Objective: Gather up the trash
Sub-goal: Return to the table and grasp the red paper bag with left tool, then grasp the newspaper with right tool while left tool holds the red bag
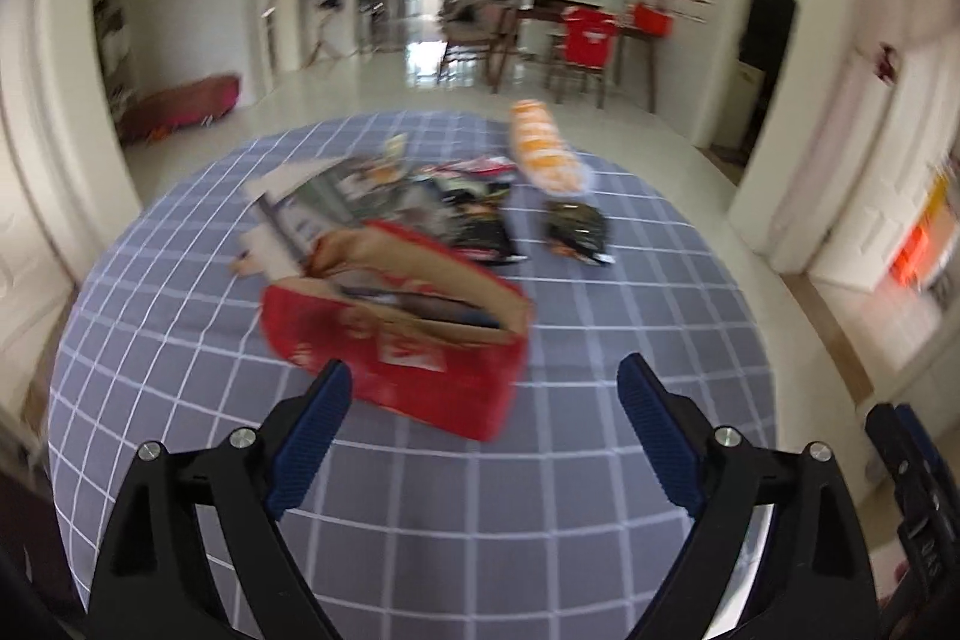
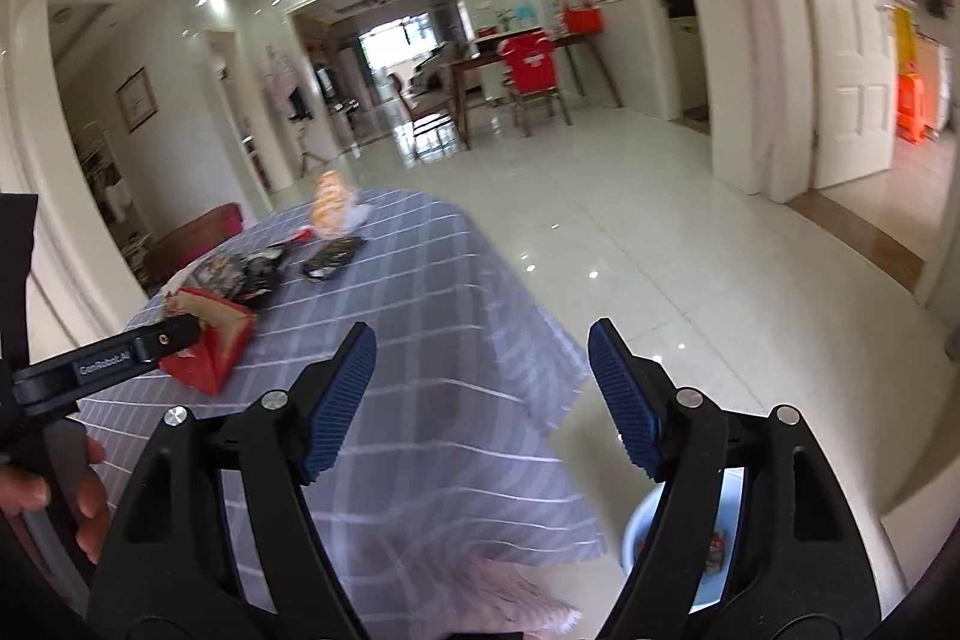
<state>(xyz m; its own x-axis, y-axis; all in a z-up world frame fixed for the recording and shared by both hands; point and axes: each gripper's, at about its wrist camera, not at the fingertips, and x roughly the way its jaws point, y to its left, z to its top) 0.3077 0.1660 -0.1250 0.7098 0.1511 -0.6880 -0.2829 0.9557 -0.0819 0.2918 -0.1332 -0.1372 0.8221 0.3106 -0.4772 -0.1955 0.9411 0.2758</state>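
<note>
A woven cloth [image 1: 420, 490], grey-blue with white grid lines and matt, covers the table and hangs in soft folds at lower centre of the right wrist view. On it, mid-frame, the red bag [image 1: 420, 376] looks like paper with a brown kraft inside. The dark wrappers [image 1: 579, 229] have a glossy film sheen. The floor tiles [image 2: 630, 220] are polished and mirror the lights. Each tool's arms are matt black plastic with ribbed blue pads [image 1: 654, 436] and bright metal screws.

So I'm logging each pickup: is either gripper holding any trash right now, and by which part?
Nothing is held. The left gripper and right gripper both stand open and empty; the red carton lies untouched on the table.
</note>
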